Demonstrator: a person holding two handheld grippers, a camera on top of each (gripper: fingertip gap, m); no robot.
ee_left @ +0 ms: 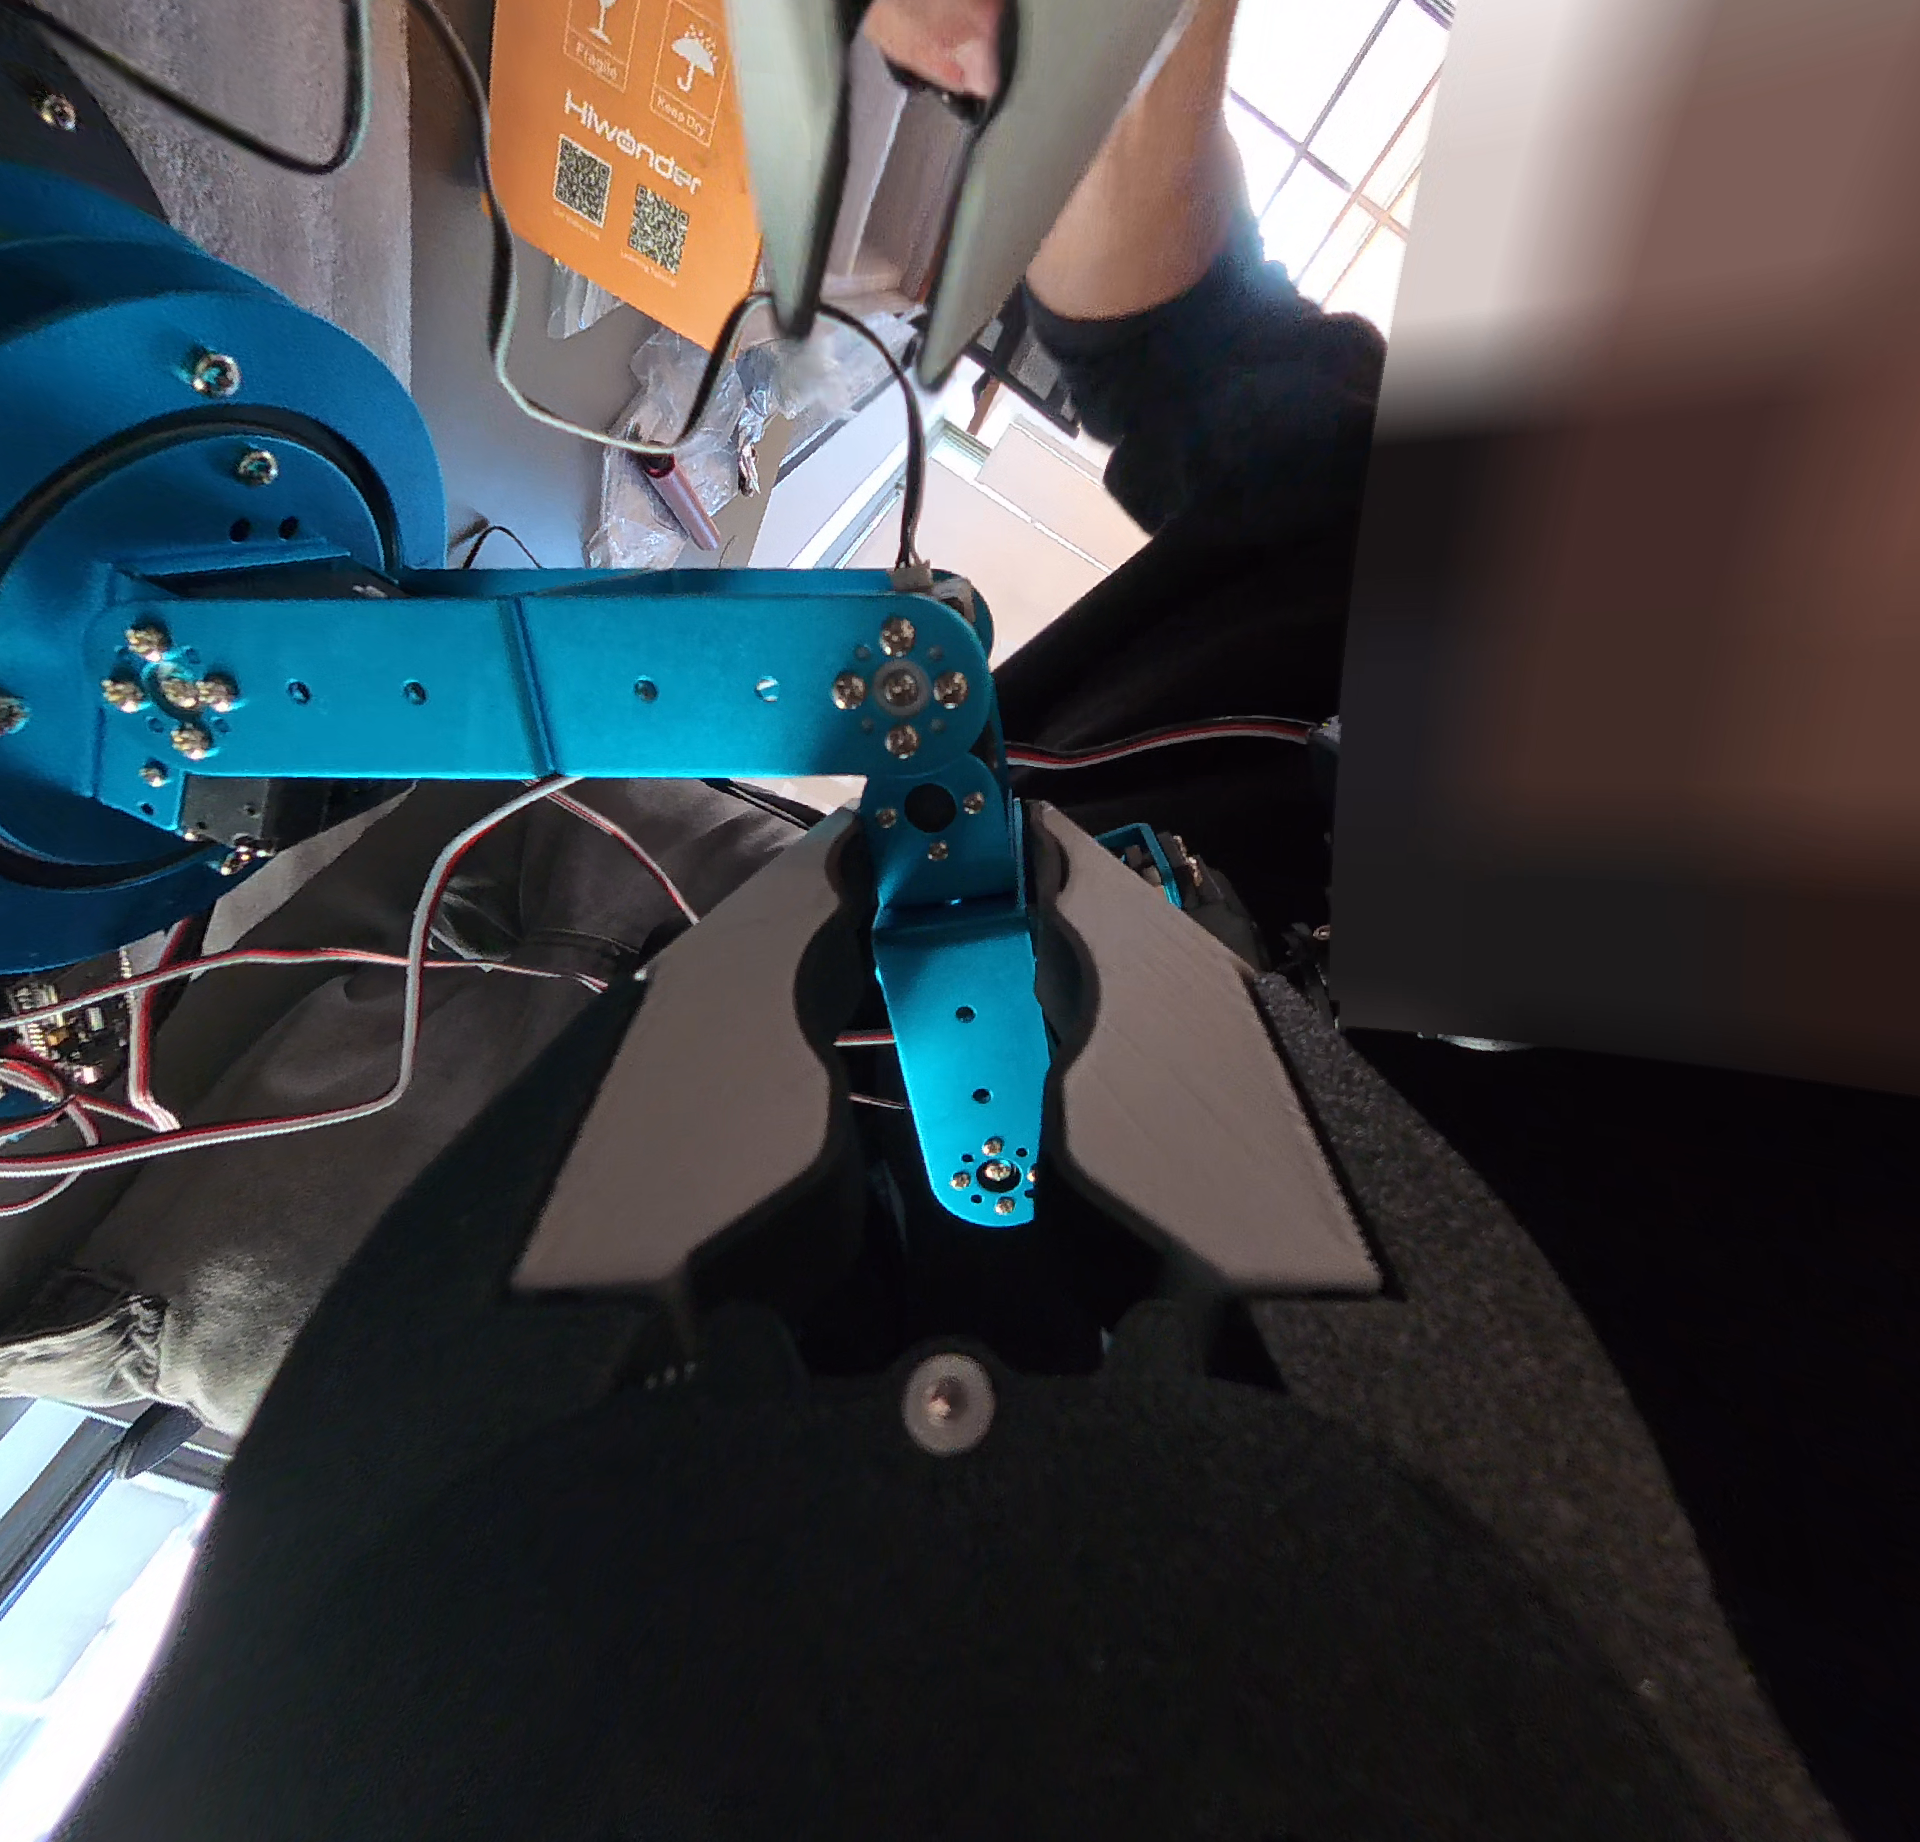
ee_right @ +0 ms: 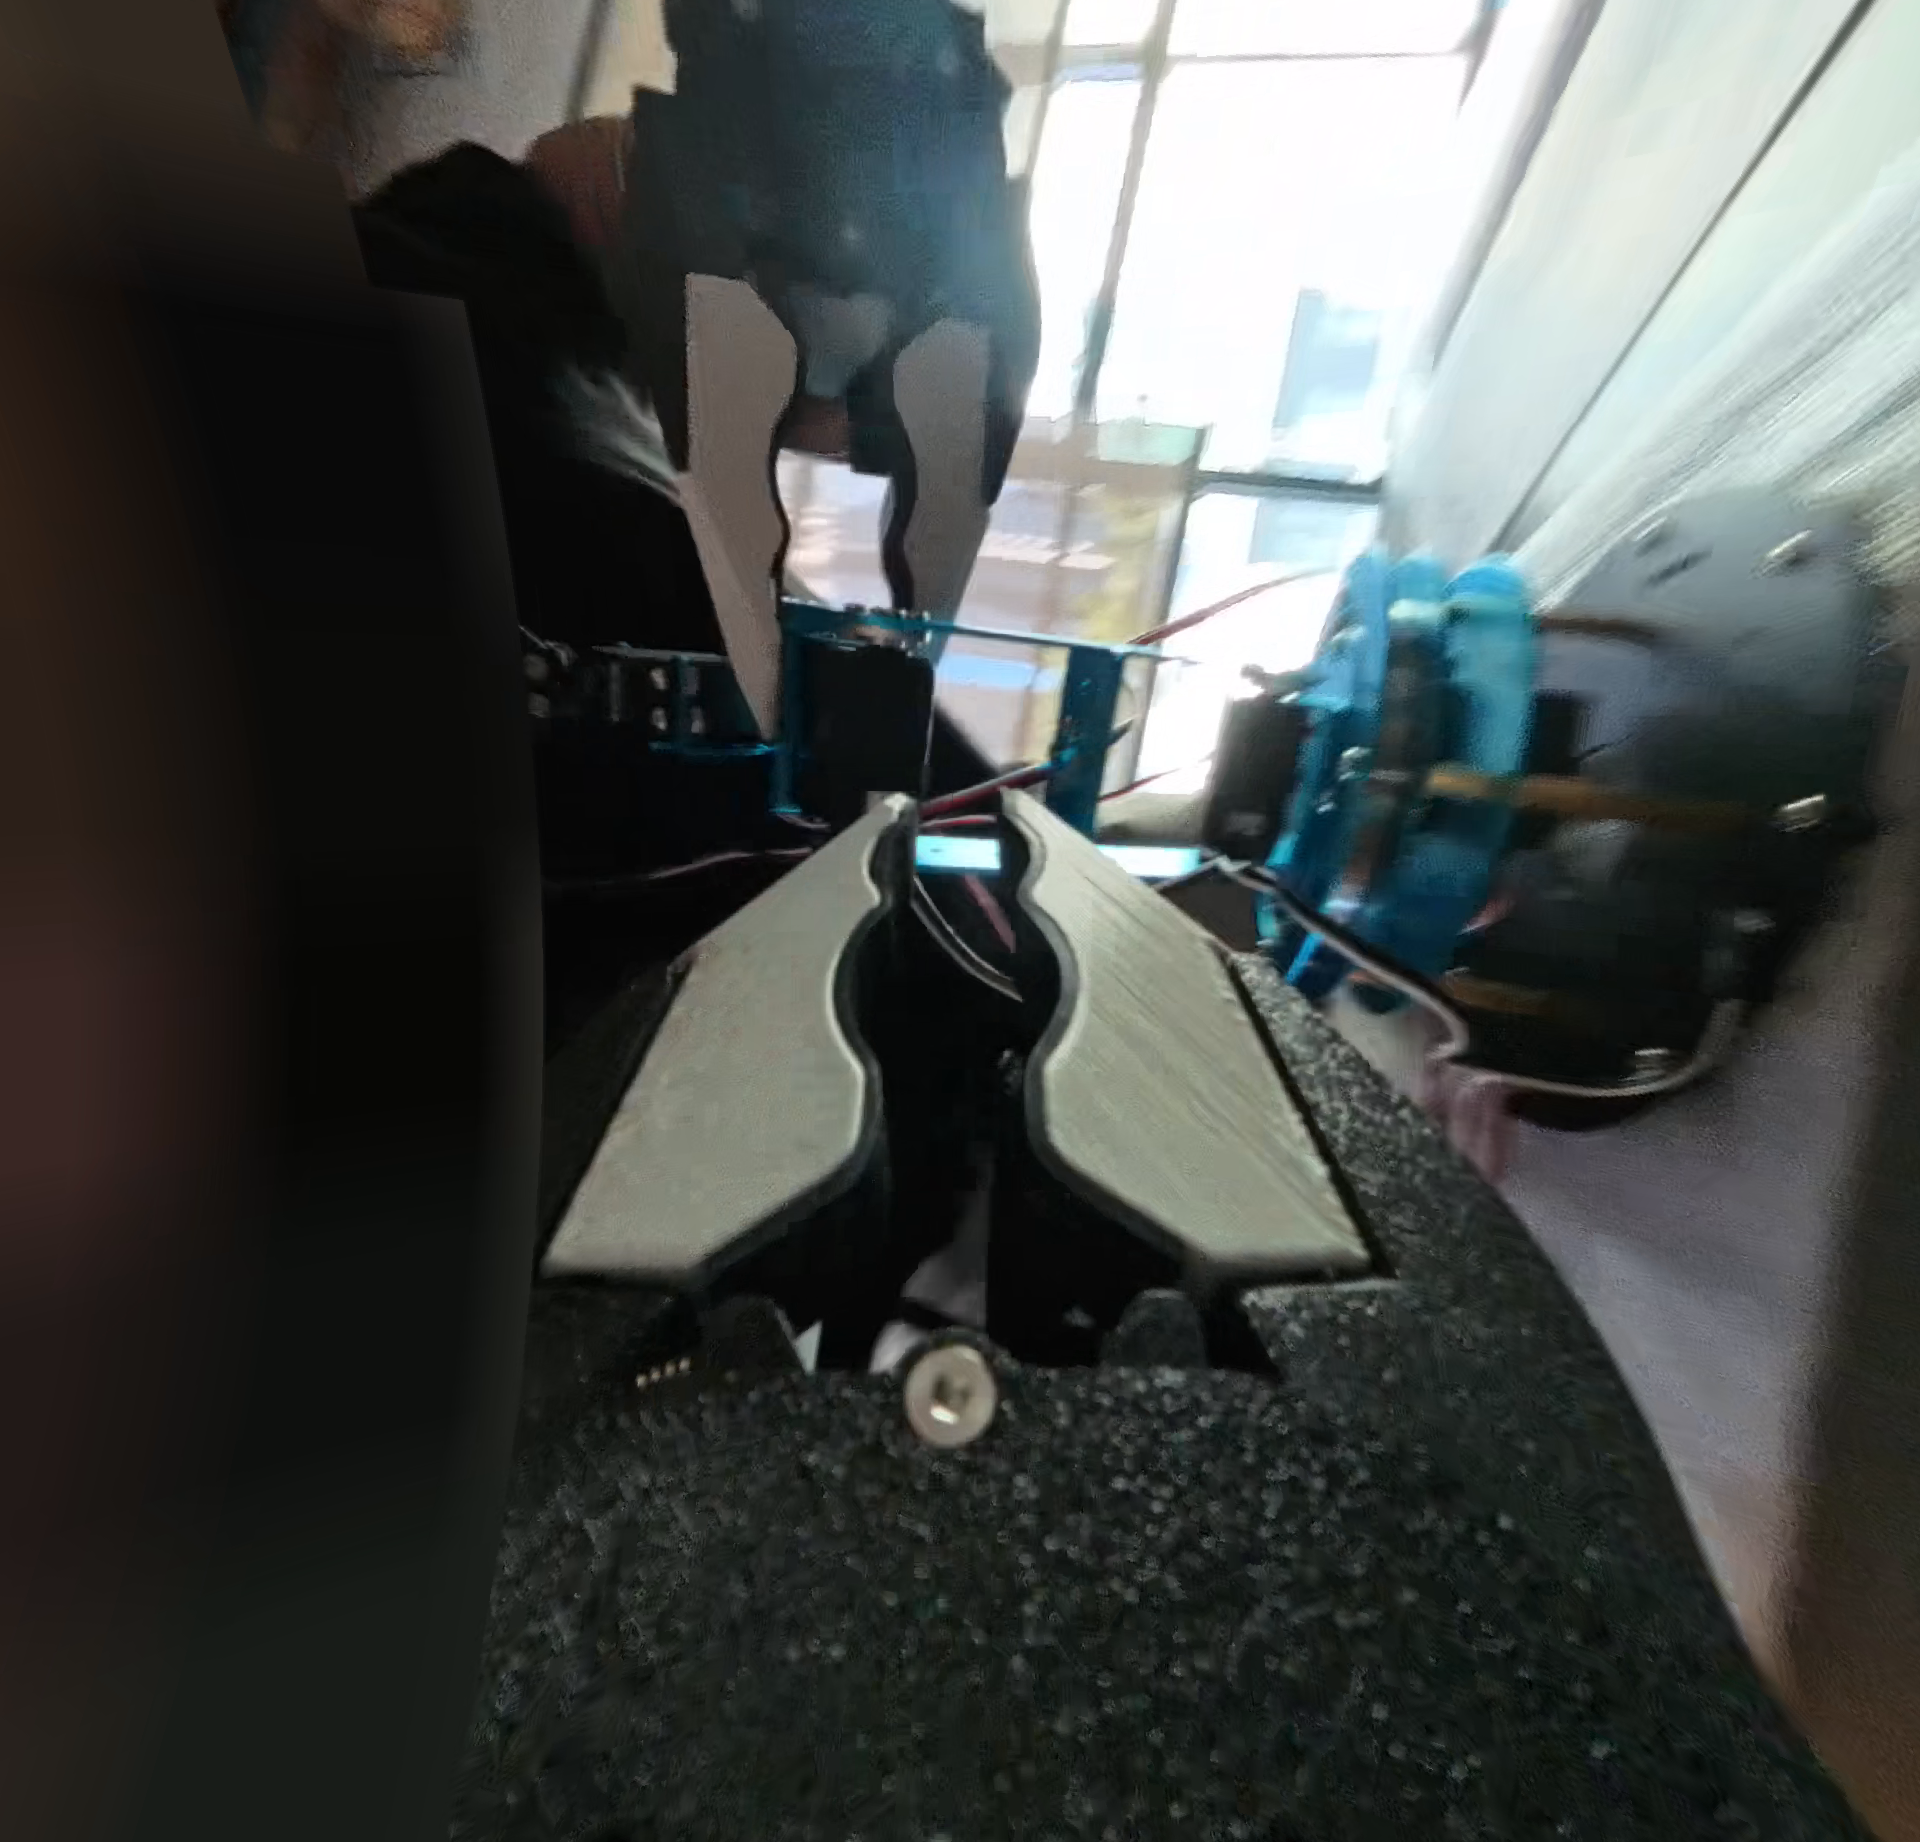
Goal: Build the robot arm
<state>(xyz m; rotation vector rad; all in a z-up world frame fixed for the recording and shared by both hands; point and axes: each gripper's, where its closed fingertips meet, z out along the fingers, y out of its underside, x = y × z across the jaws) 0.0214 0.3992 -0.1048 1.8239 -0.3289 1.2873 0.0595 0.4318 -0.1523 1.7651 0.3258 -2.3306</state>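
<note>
A small blue metal robot arm (ee_left: 623,691) reaches from its round blue base (ee_left: 208,442) to an elbow joint. My left gripper (ee_left: 940,821) is shut on the arm's lower blue link (ee_left: 966,1044), with a finger against each side. My right gripper (ee_right: 956,805) is open with a narrow gap. A thin black wire (ee_right: 927,743) runs by its left fingertip (ee_right: 899,816). In the left wrist view the right gripper (ee_left: 862,343) hangs above the elbow, with the black wire (ee_left: 914,462) looping from its tip down to a plug on the joint. The left gripper (ee_right: 842,649) also shows in the right wrist view.
An orange printed card box (ee_left: 623,109) and crumpled plastic bags (ee_left: 675,410) lie behind the arm. Red, white and black servo wires (ee_left: 416,940) trail to a circuit board (ee_left: 62,1044). A person's dark sleeve (ee_left: 1195,369) is on the right. Bright windows (ee_right: 1247,234) are behind.
</note>
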